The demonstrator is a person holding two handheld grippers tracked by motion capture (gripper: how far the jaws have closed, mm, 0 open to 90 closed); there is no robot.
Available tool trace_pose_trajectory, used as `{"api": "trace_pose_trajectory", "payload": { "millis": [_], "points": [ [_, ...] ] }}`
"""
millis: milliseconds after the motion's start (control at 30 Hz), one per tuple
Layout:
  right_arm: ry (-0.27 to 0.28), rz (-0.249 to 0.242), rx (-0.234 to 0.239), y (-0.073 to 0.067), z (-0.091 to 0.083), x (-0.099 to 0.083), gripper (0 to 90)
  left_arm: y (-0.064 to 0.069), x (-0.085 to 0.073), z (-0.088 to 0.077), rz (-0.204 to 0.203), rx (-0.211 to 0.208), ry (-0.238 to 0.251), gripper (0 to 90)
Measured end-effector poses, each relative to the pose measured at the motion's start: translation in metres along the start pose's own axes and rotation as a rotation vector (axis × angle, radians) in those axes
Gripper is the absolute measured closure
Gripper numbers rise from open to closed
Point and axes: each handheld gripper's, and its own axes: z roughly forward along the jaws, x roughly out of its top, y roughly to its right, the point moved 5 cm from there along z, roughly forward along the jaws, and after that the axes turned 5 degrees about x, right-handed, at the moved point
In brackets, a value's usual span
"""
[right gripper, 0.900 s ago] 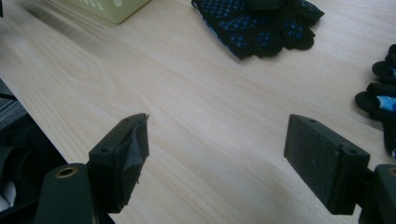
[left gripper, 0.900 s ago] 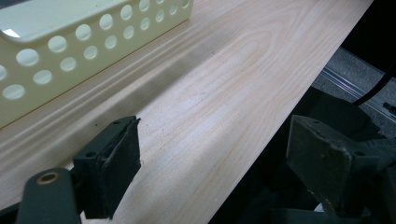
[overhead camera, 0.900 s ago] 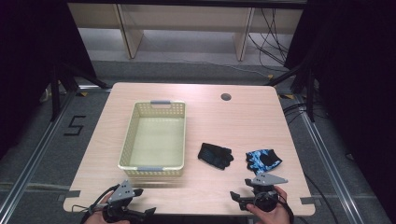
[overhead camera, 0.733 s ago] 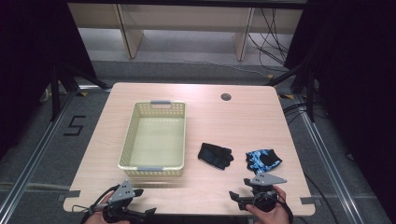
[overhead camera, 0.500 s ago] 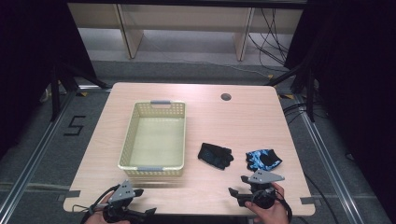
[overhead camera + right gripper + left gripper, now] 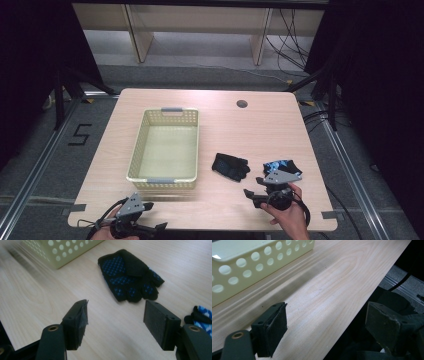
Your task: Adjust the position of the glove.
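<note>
My right gripper (image 6: 254, 192) sits at the table's (image 6: 280, 125) near edge, to the right of the basket (image 6: 164, 150). Its jaws stand apart with nothing between the pads; in the right gripper view only bare wood lies in the gap. My left gripper (image 6: 150, 229) rests at the near edge too, just in front of the basket's near wall. Its jaws are likewise released and empty, with one jaw over the wood and the other past the table edge.

The black glove (image 6: 130, 275) lies flat on the table, to the right of the basket and well clear of it. From my right jaws it lies straight ahead and slightly to the right of the gap's centre line. In that view its cuff points away from me and its short fingers point toward me and to the right, so its long axis runs roughly along my line of approach.

The blue glove (image 6: 282, 166) lies farther right of the basket, just beyond my right gripper.

Judgement: the right gripper is much the nearer to both gloves; the left has the basket between it and them. A forward reach by the right gripper meets the black glove at its finger end first.
</note>
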Motion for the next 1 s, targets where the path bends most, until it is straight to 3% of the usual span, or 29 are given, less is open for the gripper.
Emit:
{"api": "trace_pose_trajectory", "payload": {
  "millis": [400,600,667,700,733,800,1000],
  "points": [
    [-0.022,-0.071,-0.001,0.012,0.012,0.033,42.3,-0.001,0.0,-0.001,0.016,0.005,-0.004,17.1],
    [-0.071,-0.107,0.01,0.028,0.038,0.062,48.7,-0.002,-0.001,0.0,-0.003,0.019,-0.015,17.1],
    [-0.089,-0.109,0.009,0.03,0.043,0.065,49.8,0.001,0.0,0.0,-0.026,0.001,0.002,17.1],
    [-0.09,-0.098,0.01,0.032,0.054,0.072,51.0,-0.002,-0.001,-0.001,0.008,0.01,-0.021,17.1],
    [-0.09,-0.098,0.01,0.032,0.054,0.072,51.0,-0.002,-0.001,-0.001,0.008,0.01,-0.021,17.0],
    [-0.116,-0.088,0.007,0.037,0.064,0.076,51.9,0.001,-0.001,0.001,-0.032,-0.008,-0.003,17.1],
    [-0.159,-0.064,0.03,0.047,0.087,0.084,56.6,-0.002,-0.001,0.0,-0.004,0.0,-0.005,17.1]
  ]
}}
